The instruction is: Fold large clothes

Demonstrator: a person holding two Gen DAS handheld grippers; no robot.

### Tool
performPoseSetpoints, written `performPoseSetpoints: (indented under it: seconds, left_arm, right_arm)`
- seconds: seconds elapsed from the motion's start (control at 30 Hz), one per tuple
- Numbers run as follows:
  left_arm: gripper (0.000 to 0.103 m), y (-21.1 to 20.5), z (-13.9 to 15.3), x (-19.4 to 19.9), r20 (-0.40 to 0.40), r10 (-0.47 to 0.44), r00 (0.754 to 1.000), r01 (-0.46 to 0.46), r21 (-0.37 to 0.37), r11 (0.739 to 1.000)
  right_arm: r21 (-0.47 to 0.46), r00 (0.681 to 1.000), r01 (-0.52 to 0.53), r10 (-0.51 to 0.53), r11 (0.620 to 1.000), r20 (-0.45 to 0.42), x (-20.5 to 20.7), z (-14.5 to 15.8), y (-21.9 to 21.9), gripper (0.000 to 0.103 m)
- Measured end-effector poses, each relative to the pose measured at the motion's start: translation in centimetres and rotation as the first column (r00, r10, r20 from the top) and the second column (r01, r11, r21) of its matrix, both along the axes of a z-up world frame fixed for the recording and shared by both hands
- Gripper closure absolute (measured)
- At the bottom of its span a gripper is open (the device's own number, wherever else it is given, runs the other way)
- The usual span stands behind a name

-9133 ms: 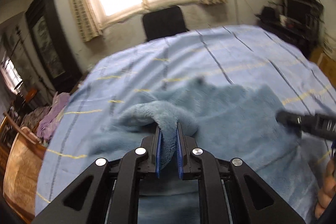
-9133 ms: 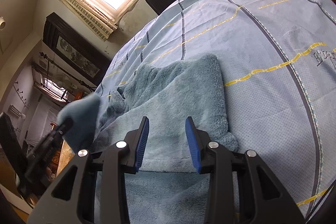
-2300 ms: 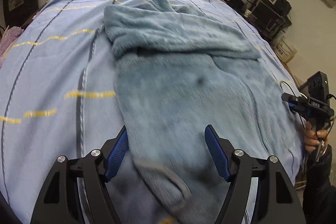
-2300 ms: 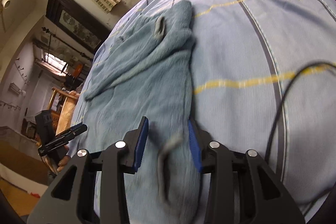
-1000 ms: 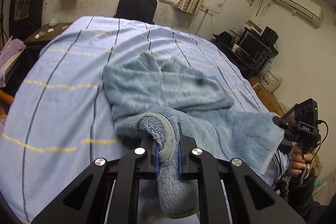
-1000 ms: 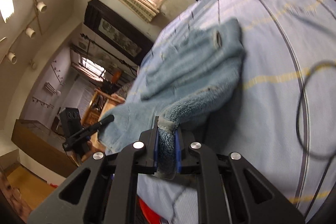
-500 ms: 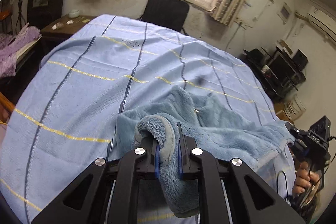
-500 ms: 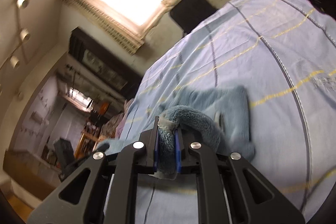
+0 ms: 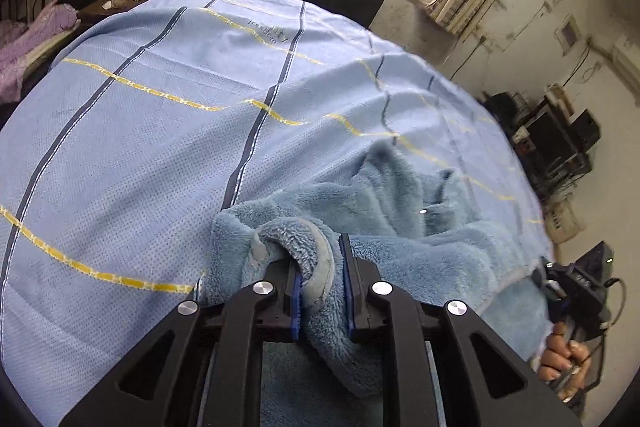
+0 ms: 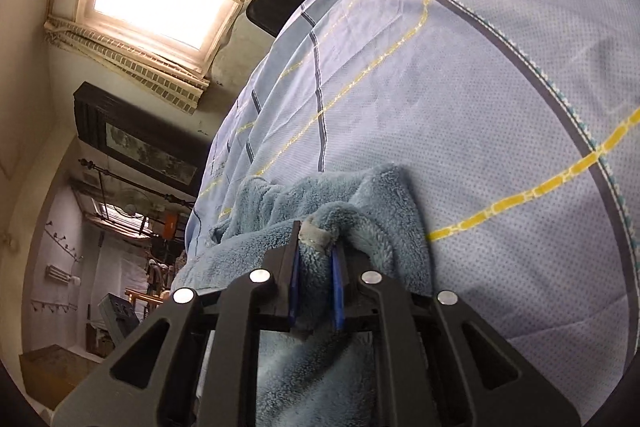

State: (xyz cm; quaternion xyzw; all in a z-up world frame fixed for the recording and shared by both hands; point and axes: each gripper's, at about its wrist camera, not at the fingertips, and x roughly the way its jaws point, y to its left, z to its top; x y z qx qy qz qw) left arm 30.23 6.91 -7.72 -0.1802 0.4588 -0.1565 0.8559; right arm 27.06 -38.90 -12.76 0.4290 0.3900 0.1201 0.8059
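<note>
Judging by the layers, the fluffy blue fleece garment [image 9: 400,211] is partly folded on the blue striped sheet of the bed [image 9: 160,147], its held end doubled over the part lying flat; laying it down and squaring the fold remain. The left gripper [image 9: 320,279] has its fingers clamped on a grey-trimmed hem corner, and the right gripper [image 10: 316,267] pinches the other corner, the fleece draping below both.

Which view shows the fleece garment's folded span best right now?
Left wrist: the fleece garment stretches from the left claw toward the right hand. Right wrist shows only the bunch in the right claw.
</note>
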Motion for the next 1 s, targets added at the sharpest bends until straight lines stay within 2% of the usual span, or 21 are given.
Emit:
performPoseSetpoints:
  seconds: [0.03, 0.1, 0.13, 0.17, 0.2, 0.23, 0.27, 0.33, 0.43, 0.6, 0.73, 0.9, 0.93, 0.97, 1.0]
  left_arm:
    - [0.081, 0.7, 0.8, -0.5, 0.014, -0.007, 1.000, 0.007, -0.041, 0.999]
    - [0.065, 1.5, 2.2, -1.4, 0.047, -0.024, 0.999, 0.028, -0.102, 0.994]
    - [0.059, 1.9, 3.0, -1.9, 0.072, -0.027, 0.997, 0.036, -0.129, 0.991]
    - [0.045, 1.8, 3.5, -2.1, 0.091, -0.022, 0.996, 0.034, -0.131, 0.991]
    - [0.026, 2.0, 4.1, -2.4, 0.116, -0.004, 0.993, 0.018, -0.115, 0.993]
    - [0.019, 2.2, 4.6, -2.8, 0.145, 0.033, 0.989, -0.022, -0.078, 0.997]
    - [0.017, 2.3, 4.8, -3.0, 0.166, 0.057, 0.984, -0.048, -0.054, 0.997]
    - [0.017, 2.5, 4.7, -2.9, 0.169, 0.066, 0.983, -0.063, -0.025, 0.998]
    - [0.018, 2.4, 3.7, -2.1, 0.140, 0.068, 0.988, -0.068, -0.006, 0.998]
    - [0.018, 1.0, 2.8, -1.0, 0.135, 0.038, 0.990, -0.046, 0.060, 0.997]
    - [0.018, 0.2, 2.2, 1.4, 0.065, 0.045, 0.997, -0.052, 0.111, 0.992]
    - [0.019, -1.8, 1.8, 4.0, 0.025, 0.016, 1.000, -0.019, 0.118, 0.993]
    - [0.022, -2.2, 1.6, 4.4, 0.019, 0.011, 1.000, -0.013, 0.119, 0.993]
    - [0.036, -2.6, 1.3, 4.7, 0.015, 0.004, 1.000, -0.006, 0.126, 0.992]
    - [0.059, -3.0, 1.1, 5.0, 0.011, -0.001, 1.000, -0.001, 0.136, 0.991]
  right_arm:
    - [-0.019, 1.000, -0.009, 0.009, 1.000, 0.014, -0.1, 0.4, 0.2, 0.089]
    - [-0.021, 0.999, -0.019, 0.020, 1.000, 0.050, -0.7, 1.4, 0.1, 0.084]
    - [-0.009, 0.997, -0.025, 0.026, 1.000, 0.078, -0.9, 2.1, 0.1, 0.074]
    - [0.000, 0.992, -0.032, 0.032, 0.999, 0.123, -1.4, 3.1, 0.0, 0.061]
    - [-0.005, 0.987, -0.036, 0.036, 0.999, 0.157, -1.7, 4.0, 0.0, 0.055]
    - [-0.021, 0.981, -0.038, 0.041, 0.999, 0.189, -2.1, 4.9, 0.1, 0.045]
    - [-0.045, 0.973, -0.035, 0.044, 0.998, 0.226, -2.6, 5.8, 0.2, 0.041]
    - [-0.062, 0.966, -0.021, 0.037, 0.998, 0.257, -3.3, 6.7, -0.1, 0.041]
    - [-0.031, 0.971, 0.001, 0.007, 1.000, 0.240, -3.5, 6.1, -0.8, 0.040]
    - [-0.133, 0.986, 0.035, -0.012, 0.990, 0.165, -2.6, 4.4, -0.6, 0.041]
    - [-0.177, 0.988, 0.018, 0.009, 0.984, 0.153, -2.3, 4.2, 0.1, 0.041]
    - [-0.250, 0.992, -0.028, 0.057, 0.968, 0.112, 0.4, 4.7, 1.7, 0.041]
    - [-0.271, 0.993, -0.035, 0.064, 0.962, 0.100, 1.1, 4.7, 2.0, 0.041]
    - [-0.296, 0.994, -0.045, 0.072, 0.954, 0.081, 2.1, 4.6, 2.5, 0.041]
    - [-0.304, 0.995, -0.050, 0.074, 0.951, 0.069, 2.6, 4.4, 2.7, 0.041]
